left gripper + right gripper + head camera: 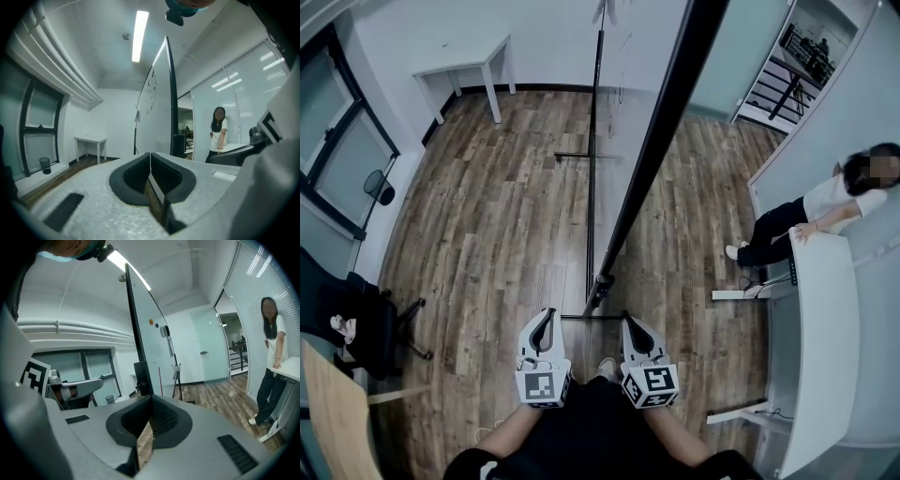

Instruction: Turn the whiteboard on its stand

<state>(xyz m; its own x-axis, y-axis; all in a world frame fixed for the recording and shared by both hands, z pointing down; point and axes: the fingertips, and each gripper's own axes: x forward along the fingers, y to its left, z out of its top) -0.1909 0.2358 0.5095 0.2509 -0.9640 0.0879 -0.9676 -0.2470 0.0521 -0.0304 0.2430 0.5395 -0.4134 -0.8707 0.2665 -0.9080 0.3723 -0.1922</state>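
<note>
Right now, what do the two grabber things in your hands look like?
The left gripper and the right gripper are both pale grey and shaped like pointed beaks, with black padding lining the inside of the jaws. Each carries a cube printed with black-and-white square markers. A thin pale wire seems to curl on the left one. The person wears dark clothes.

Whiteboard (652, 159) stood edge-on dead ahead, splitting the room. Its stand's foot bar (581, 317) crossed the floor just past the closed left gripper (547, 317) and right gripper (628, 321); the gap looked slim, hard to tell. Wood floor (487, 216) on the left lay open up to chair (356, 323) and small table (464, 66). The right side was tighter: white desk (820, 319), with a person (825, 211) leaning on it.
</note>
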